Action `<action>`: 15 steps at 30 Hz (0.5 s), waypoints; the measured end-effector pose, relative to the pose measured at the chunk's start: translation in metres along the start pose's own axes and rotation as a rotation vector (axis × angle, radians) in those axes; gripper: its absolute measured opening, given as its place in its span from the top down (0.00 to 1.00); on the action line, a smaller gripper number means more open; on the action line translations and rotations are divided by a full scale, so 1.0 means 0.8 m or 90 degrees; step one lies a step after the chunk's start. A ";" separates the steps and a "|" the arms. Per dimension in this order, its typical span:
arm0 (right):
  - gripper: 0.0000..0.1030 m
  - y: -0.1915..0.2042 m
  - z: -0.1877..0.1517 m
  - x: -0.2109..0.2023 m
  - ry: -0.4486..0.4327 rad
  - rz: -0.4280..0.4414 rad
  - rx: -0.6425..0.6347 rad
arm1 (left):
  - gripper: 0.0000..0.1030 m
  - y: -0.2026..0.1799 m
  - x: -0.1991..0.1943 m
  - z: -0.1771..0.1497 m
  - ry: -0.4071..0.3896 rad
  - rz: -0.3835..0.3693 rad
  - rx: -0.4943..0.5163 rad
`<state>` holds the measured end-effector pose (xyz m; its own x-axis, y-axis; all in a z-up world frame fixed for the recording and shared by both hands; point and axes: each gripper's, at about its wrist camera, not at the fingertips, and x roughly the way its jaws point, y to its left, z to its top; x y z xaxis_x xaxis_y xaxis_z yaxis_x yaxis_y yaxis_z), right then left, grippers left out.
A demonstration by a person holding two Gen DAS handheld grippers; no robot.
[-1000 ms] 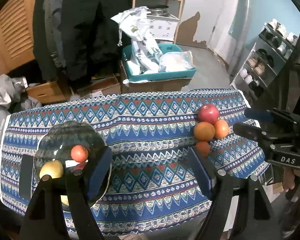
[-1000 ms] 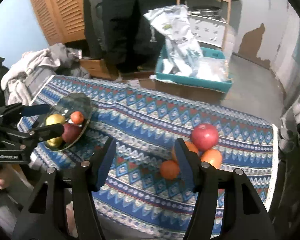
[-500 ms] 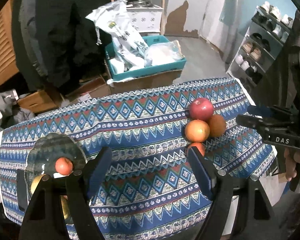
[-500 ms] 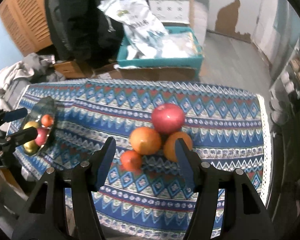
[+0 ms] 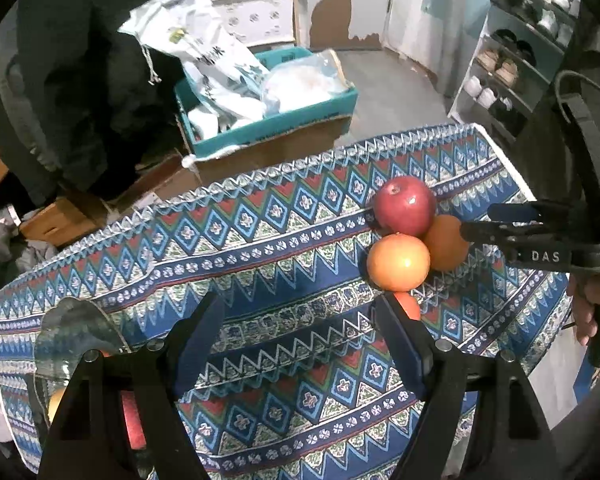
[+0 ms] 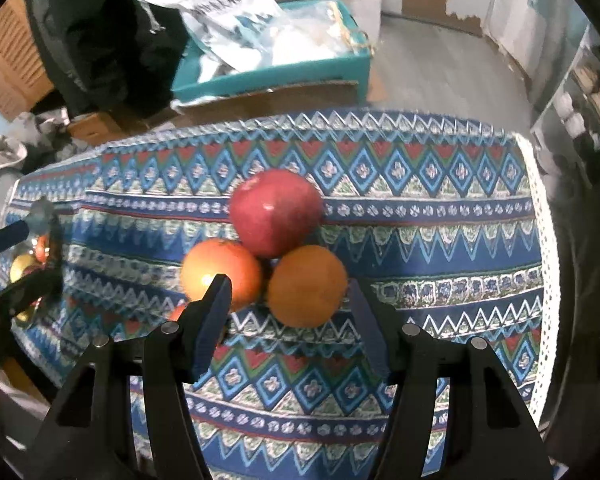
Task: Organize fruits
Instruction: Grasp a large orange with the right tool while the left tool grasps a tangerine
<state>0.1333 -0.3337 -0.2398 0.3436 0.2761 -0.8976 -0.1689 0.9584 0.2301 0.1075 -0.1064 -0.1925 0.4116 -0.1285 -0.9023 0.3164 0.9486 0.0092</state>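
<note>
A red apple [image 6: 276,210], two oranges [image 6: 220,274] [image 6: 306,286] and a small orange-red fruit [image 6: 178,312] cluster on the patterned tablecloth [image 6: 440,216]. My right gripper [image 6: 288,292] hovers open just above and in front of the cluster, with the right-hand orange seen between its fingers but not gripped. In the left wrist view the same apple [image 5: 404,205] and oranges [image 5: 398,262] lie to the right. My left gripper [image 5: 300,320] is open over bare cloth. A glass bowl [image 5: 76,332] with fruit sits at its lower left, mostly hidden by a finger.
Behind the table stands a teal crate [image 5: 276,120] full of bags on a cardboard box. A shoe rack [image 5: 512,64] lines the right wall. Dark clothes hang at the back left. The right gripper [image 5: 500,224] and a hand show at the table's right edge.
Both grippers have sunk toward the table. The right one closed in on the fruit cluster, which now looms large. In the left view the bowl slid to the lower left corner.
</note>
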 end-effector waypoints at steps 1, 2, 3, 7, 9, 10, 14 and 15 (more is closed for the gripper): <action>0.40 -0.004 0.000 0.008 0.008 0.000 0.005 | 0.23 -0.001 0.004 0.000 0.004 0.000 0.001; 0.40 -0.007 0.001 0.015 0.014 0.000 0.008 | 0.23 -0.002 0.011 0.000 0.011 -0.002 0.002; 0.40 -0.009 0.001 0.020 0.018 -0.001 0.010 | 0.23 -0.003 0.016 0.000 0.015 -0.004 0.002; 0.40 -0.012 0.000 0.045 0.038 -0.007 0.010 | 0.23 -0.005 0.037 0.000 0.033 -0.011 0.001; 0.40 -0.012 0.001 0.055 0.049 -0.011 0.010 | 0.23 -0.006 0.046 -0.001 0.038 -0.013 0.005; 0.40 -0.012 0.001 0.059 0.052 -0.011 0.010 | 0.23 -0.007 0.051 -0.002 0.039 -0.015 0.008; 0.40 -0.011 0.005 0.077 0.066 -0.007 0.013 | 0.23 -0.007 0.067 -0.007 0.057 -0.020 0.009; 0.40 -0.011 0.006 0.081 0.071 -0.006 0.015 | 0.23 -0.008 0.070 -0.007 0.060 -0.023 0.009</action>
<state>0.1615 -0.3240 -0.2983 0.2404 0.2584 -0.9357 -0.1438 0.9628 0.2290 0.1234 -0.1179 -0.2455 0.3171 -0.1344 -0.9388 0.3417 0.9396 -0.0191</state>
